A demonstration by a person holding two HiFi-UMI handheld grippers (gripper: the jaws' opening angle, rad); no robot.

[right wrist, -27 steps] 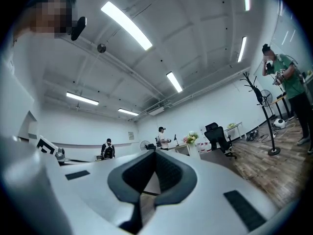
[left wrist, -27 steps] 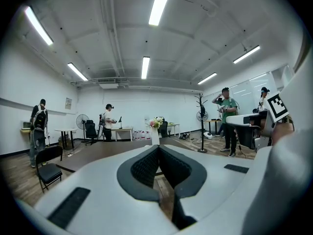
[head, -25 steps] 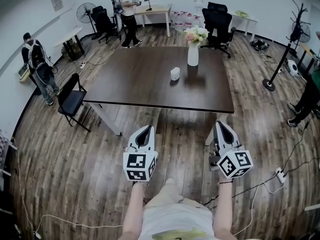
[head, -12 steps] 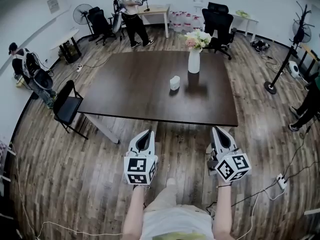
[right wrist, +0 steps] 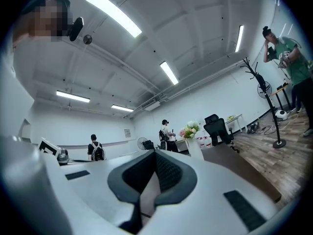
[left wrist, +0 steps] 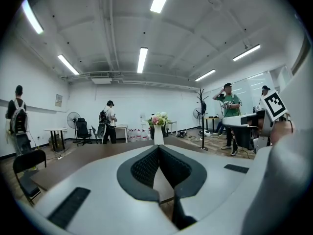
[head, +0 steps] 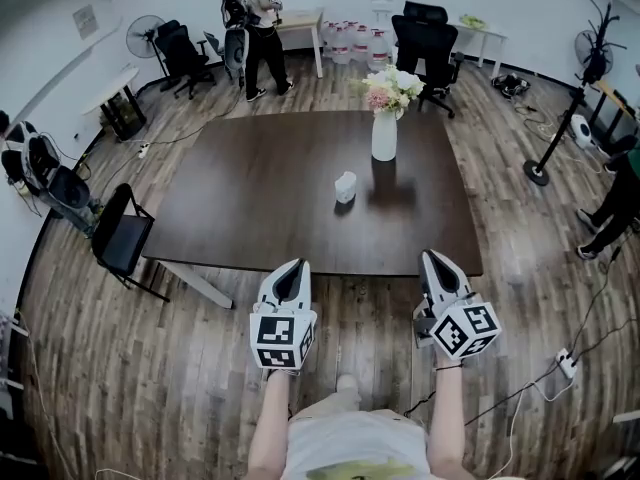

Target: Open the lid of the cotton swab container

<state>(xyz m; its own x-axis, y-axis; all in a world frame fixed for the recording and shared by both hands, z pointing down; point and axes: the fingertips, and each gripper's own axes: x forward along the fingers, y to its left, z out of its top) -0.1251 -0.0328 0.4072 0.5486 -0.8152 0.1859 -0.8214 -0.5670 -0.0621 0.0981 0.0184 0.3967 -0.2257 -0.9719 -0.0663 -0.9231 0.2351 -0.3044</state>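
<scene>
The cotton swab container (head: 345,186) is a small white tub with its lid down, standing near the middle of the dark brown table (head: 260,208). Both grippers are held side by side at the table's near edge, well short of the container. My left gripper (head: 293,266) points at the table with its jaws together and nothing between them. My right gripper (head: 432,258) stands the same way, shut and empty. In the left gripper view the shut left gripper (left wrist: 158,147) hides the container; in the right gripper view the right gripper (right wrist: 155,153) covers it as well.
A white vase of flowers (head: 384,133) stands just behind and to the right of the container. A black chair (head: 122,240) sits at the table's left side. A coat stand (head: 560,128) and floor cables (head: 565,363) lie to the right. People (head: 250,28) stand at the back.
Both grippers and the head view have advanced toward the table; its near edge has come up to the gripper tips. The jaws stayed together. People in the background have shifted.
</scene>
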